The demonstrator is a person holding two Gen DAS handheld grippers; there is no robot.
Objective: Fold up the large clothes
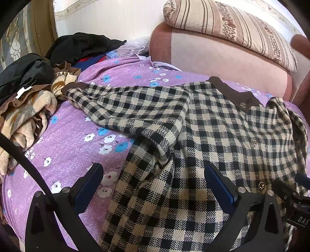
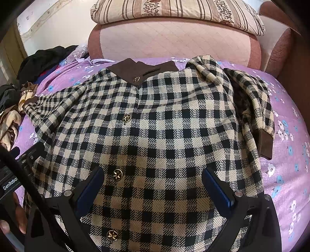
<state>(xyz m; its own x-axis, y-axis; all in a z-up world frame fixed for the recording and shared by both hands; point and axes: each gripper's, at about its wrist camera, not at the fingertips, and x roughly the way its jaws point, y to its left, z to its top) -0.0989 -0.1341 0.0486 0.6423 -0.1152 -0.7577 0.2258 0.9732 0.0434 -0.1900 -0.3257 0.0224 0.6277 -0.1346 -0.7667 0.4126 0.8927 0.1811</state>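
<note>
A black-and-cream checked jacket (image 2: 164, 126) with a brown collar (image 2: 143, 69) and gold buttons lies face up on the purple flowered bedspread (image 2: 286, 174). Its right sleeve, ending in a brown cuff (image 2: 264, 143), is folded over the body. The other sleeve (image 1: 116, 102) stretches out to the left. My right gripper (image 2: 153, 174) hovers open over the jacket's front, near the button row. My left gripper (image 1: 153, 170) is open above the jacket's left side edge, nothing between its fingers. Its body (image 2: 11, 174) shows at the left of the right wrist view.
A heap of other clothes (image 1: 29, 100), black, brown and beige, lies at the bed's left side. A pink padded headboard (image 2: 174, 38) with a striped pillow (image 2: 174, 9) on top stands behind the jacket. A person's hand (image 2: 17, 217) holds the left gripper.
</note>
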